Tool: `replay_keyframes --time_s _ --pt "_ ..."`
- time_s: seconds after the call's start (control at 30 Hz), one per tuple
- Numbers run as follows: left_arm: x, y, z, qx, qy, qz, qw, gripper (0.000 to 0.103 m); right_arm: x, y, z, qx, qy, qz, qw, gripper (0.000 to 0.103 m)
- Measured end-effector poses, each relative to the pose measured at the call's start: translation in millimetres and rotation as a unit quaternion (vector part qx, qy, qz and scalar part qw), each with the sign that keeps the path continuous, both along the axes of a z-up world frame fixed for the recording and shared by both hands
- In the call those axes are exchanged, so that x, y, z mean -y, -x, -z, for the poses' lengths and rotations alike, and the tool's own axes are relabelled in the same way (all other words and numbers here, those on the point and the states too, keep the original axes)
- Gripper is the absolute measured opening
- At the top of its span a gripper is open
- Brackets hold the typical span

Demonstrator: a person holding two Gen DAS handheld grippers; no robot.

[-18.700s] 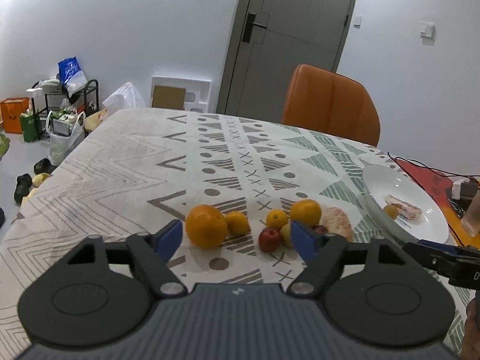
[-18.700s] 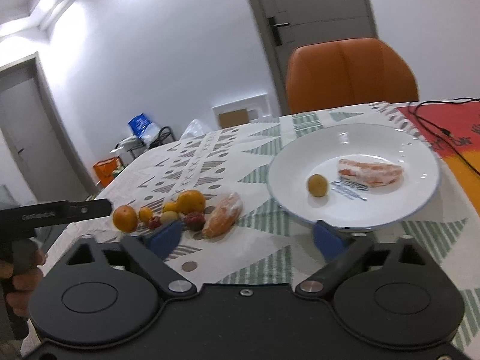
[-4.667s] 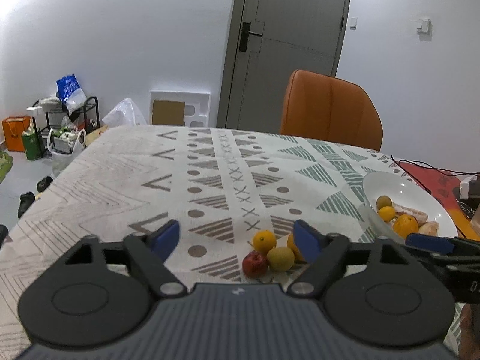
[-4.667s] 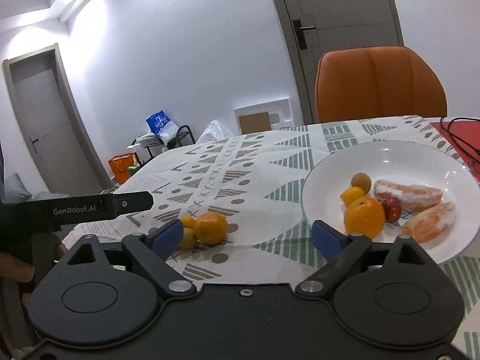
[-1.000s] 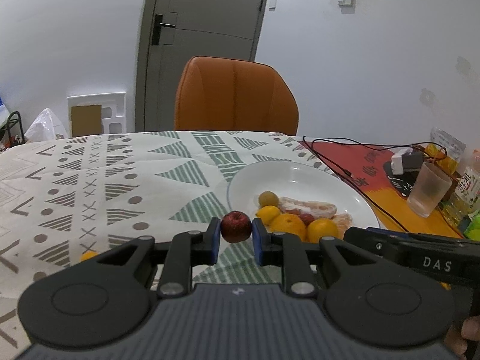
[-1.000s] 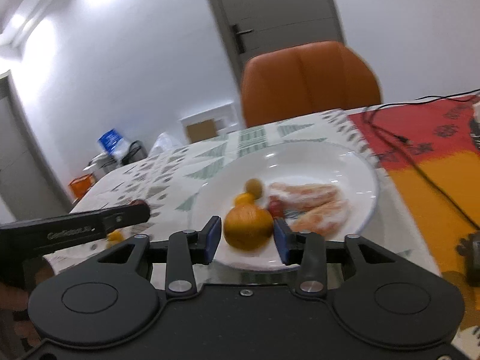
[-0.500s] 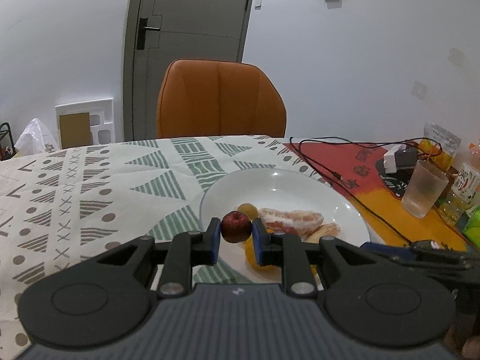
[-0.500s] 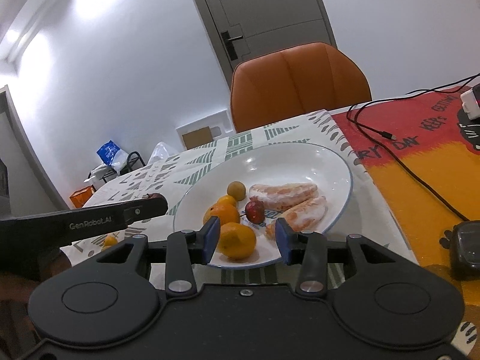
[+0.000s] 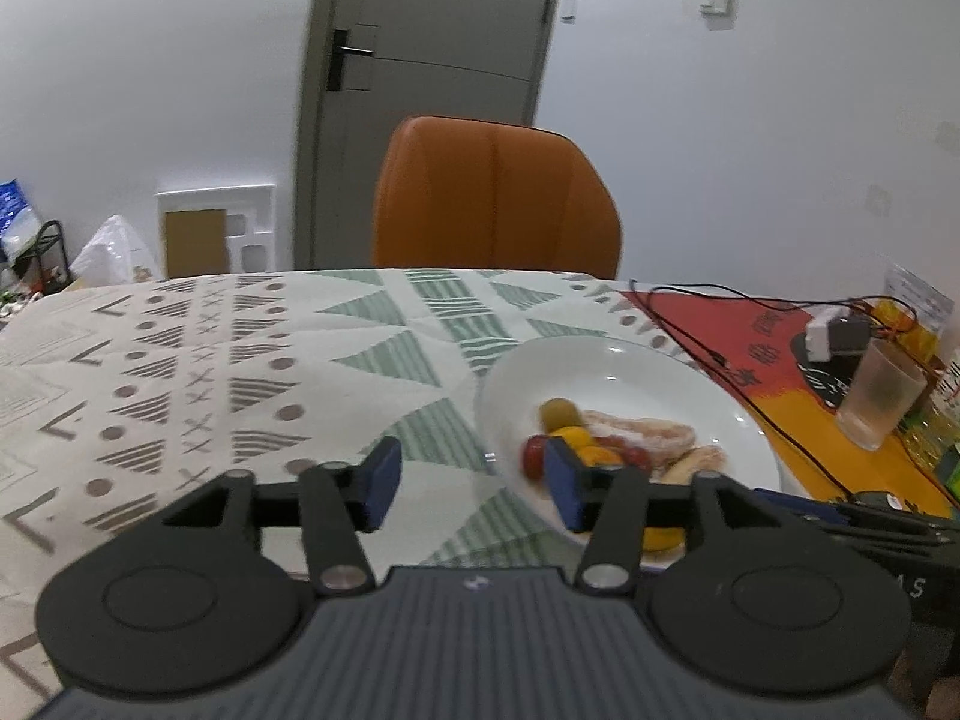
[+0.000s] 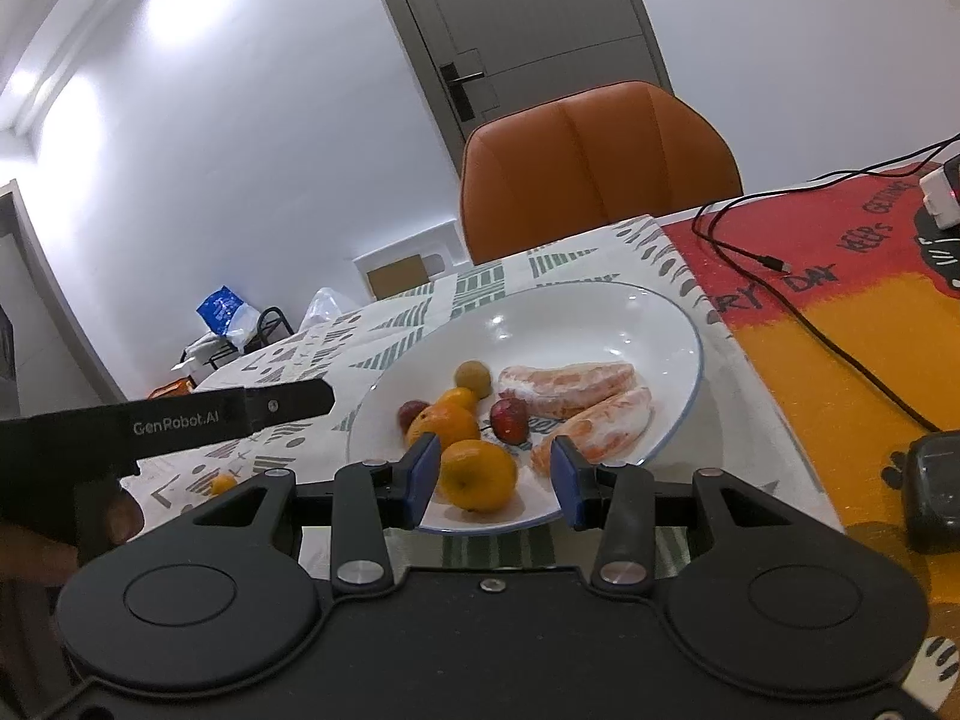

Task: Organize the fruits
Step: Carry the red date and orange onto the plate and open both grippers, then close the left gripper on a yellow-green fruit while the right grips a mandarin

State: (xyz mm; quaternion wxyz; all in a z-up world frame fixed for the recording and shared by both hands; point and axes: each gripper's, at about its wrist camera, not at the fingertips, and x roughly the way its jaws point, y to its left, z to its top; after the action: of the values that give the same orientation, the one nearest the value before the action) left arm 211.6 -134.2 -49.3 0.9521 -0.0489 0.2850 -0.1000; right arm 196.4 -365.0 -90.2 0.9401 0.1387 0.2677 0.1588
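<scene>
Opening my left tool (image 9: 468, 483), nothing between pads; red fruit (image 10: 411, 413) lies in plate (image 10: 672, 324). Right tool (image 10: 497, 483) straddles orange (image 10: 478, 476), contact unclear. Risk: round fruit rolling over shallow rim onto desk (image 9: 210, 360).

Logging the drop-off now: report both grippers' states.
Left gripper: jaws opening, nothing between them.
Right gripper: open around the round orange tangerine on the white plate, one pad clear of it.
</scene>
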Motion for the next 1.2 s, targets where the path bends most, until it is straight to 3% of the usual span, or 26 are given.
replay_keyframes --time_s 0.23,0.47,0.73,1.03,1.1,1.2 --pt "-26.7 14.1 -2.9 0.005 0.001 -0.029 0.9996 0.074 -16.0 0.5 -2.0 0.002 0.002 -0.016 1.0 0.046" --pt "-49.4 26.6 -5.0 0.008 -0.003 -0.051 0.9986 0.078 -37.2 0.6 -3.8 0.005 0.003 -0.037 0.999 0.049" --pt "-73.8 35.5 0.4 0.001 0.003 -0.08 0.9968 0.093 -64.5 1.9 -3.2 0.005 0.005 -0.062 0.998 0.057" --pt "-89.2 40.6 16.1 -0.012 -0.009 -0.091 0.9957 0.094 -86.3 6.0 -6.1 0.024 0.008 -0.076 0.997 0.097" --pt "-93.9 40.8 19.4 -0.014 -0.007 -0.094 0.9955 0.094 -89.8 6.6 -6.0 0.028 0.011 -0.077 0.997 0.103" --pt "-98.7 41.8 21.7 -0.012 -0.007 -0.098 0.9951 0.094 -96.0 5.5 -5.9 0.028 0.015 -0.084 0.996 0.103"
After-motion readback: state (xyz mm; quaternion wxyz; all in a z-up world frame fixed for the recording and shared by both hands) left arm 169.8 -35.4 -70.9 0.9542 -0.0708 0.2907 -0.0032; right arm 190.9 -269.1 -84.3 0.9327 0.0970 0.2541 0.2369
